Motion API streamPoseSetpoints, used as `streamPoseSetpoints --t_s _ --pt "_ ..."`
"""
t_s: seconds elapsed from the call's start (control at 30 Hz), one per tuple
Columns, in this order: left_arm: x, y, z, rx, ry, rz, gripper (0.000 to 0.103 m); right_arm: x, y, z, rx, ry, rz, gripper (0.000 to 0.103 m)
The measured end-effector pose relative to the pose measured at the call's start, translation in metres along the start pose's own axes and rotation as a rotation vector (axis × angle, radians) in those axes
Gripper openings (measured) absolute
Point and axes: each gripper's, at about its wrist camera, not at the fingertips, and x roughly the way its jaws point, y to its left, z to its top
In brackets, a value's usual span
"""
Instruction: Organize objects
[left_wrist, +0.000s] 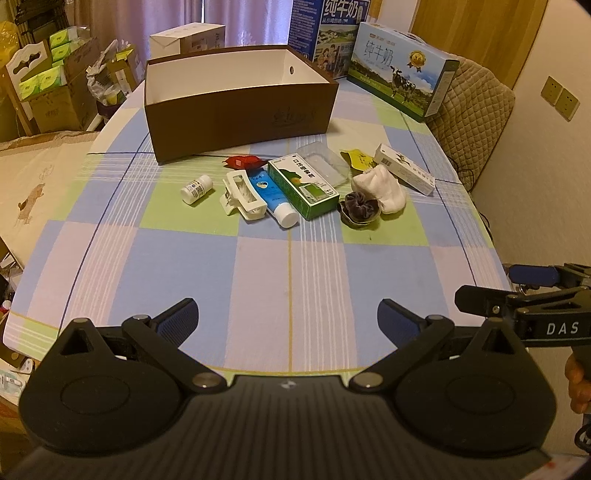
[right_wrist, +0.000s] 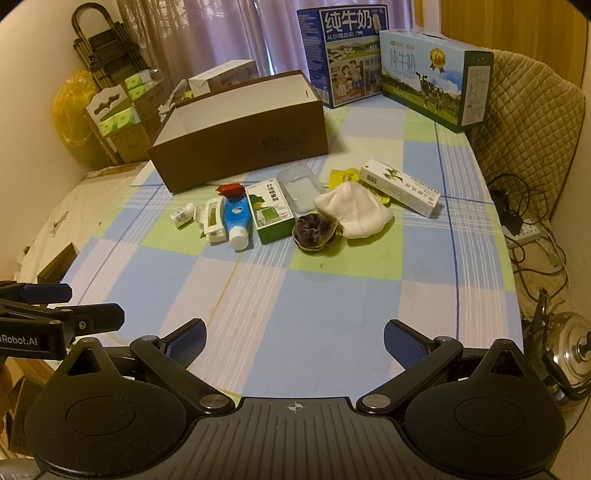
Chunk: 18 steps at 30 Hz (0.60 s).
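A: Both tools hung above the near edge of the checked-cloth worktop (left_wrist: 288, 266), tilted down. The left tool (left_wrist: 288, 317) stood wide with nothing between its blue pads; the right tool (right_wrist: 294, 339) was just as wide and just as bare. Nothing was in hand yet.

B: And the things to sort?

A: A loose row across mid-worktop, toward twelve o'clock from both tools. In the left view, from ten o'clock round to two: small white pill bottle (left_wrist: 197, 189) lying on its side, white plastic claw hair clip (left_wrist: 242, 195), blue-and-white squeeze tube (left_wrist: 273, 199) touching the clip, green-and-white carton (left_wrist: 303, 186), dark purple scrunchie (left_wrist: 360, 207), white knitted sock (left_wrist: 382, 188). Behind them lay a red wrapped sweet (left_wrist: 243, 161), a clear plastic tray (left_wrist: 323, 166), a yellow sachet (left_wrist: 356, 158) and a long white carton (left_wrist: 404, 169).

B: Destination?

A: Most likely the open brown cardboard box with a white lining (left_wrist: 240, 110), straight beyond the row at twelve o'clock; what I could see of the inside held nothing.

B: Advice for the first pick?

A: I judged the ends easiest. The pill bottle lay apart from its neighbours, so the left tool could straddle it across the body; being round, it may roll. The right tool might take the sock, soft and forgiving. Clip and tube touched, so I'd leave them until their neighbours were cleared.
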Motion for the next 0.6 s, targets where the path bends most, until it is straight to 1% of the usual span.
streamPoseSetpoints --t_s 0.6 --pt "0.023 0.000 0.024 -0.038 0.008 0.026 0.102 0.025 -0.020 0.027 -0.002 0.010 0.022 0.101"
